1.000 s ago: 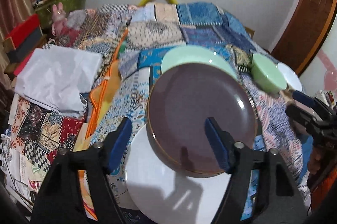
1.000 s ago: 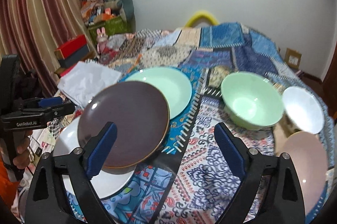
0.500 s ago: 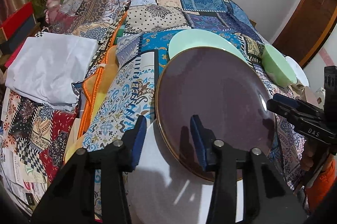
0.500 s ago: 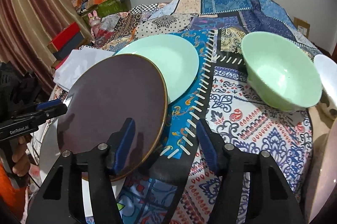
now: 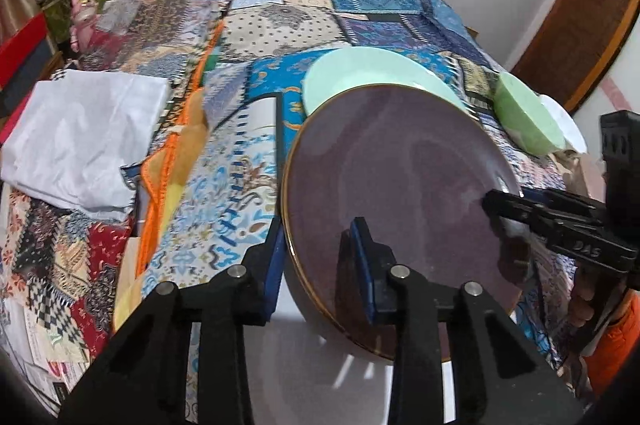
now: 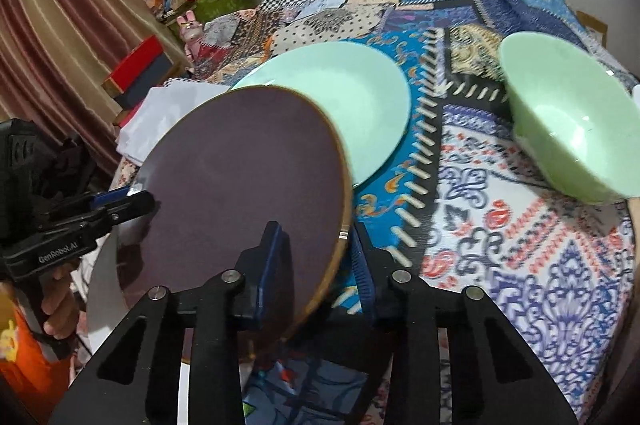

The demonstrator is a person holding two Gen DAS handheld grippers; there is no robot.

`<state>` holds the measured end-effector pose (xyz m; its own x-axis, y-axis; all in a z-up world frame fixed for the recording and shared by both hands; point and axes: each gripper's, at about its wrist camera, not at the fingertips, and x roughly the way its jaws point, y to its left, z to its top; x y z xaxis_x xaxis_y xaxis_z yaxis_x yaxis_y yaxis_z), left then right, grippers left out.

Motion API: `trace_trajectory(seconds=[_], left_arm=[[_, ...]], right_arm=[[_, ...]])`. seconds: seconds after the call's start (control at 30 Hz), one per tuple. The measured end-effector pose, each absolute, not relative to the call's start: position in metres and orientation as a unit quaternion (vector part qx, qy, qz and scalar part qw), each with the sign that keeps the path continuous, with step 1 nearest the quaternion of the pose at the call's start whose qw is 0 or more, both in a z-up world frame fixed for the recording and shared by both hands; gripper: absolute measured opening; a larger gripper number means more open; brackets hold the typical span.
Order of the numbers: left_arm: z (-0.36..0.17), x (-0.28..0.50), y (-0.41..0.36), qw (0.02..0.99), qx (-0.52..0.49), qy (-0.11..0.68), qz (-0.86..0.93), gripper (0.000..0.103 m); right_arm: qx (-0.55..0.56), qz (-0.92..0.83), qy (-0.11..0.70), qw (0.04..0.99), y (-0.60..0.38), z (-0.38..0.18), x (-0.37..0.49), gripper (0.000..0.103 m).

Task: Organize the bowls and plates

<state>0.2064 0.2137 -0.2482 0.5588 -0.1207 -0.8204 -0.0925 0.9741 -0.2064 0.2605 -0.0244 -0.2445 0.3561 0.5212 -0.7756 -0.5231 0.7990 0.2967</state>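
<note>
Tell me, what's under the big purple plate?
A white plate lies under the purple plate, sticking out at the near side. A mint green plate peeks out behind. Whatever lies beneath the purple plate's middle is covered.

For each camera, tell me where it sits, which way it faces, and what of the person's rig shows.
Left wrist: sits on the left gripper, facing forward across the quilt; its fingers straddle the brown plate's left rim; the right gripper enters from the right.
Right wrist: sits on the right gripper, facing forward and leftward; its fingers straddle the plate's right rim; the left gripper and a hand show at left.
Shared: brown plate, green plate, green bowl.
</note>
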Motion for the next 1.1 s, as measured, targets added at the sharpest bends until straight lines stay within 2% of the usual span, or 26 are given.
trace_trajectory(seconds=[0.53, 1.1], left_arm=[[-0.245, 0.195, 0.197, 0.884, -0.105, 0.456, 0.000, 0.032], [-0.214, 0.171, 0.160, 0.895, -0.085, 0.437, -0.012, 0.032]], right_arm=[[-0.011, 0.318, 0.454, 0.833, -0.036, -0.235, 0.246, 0.031], [0.004, 0.306, 0.426, 0.852, -0.068, -0.212, 0.223, 0.029]])
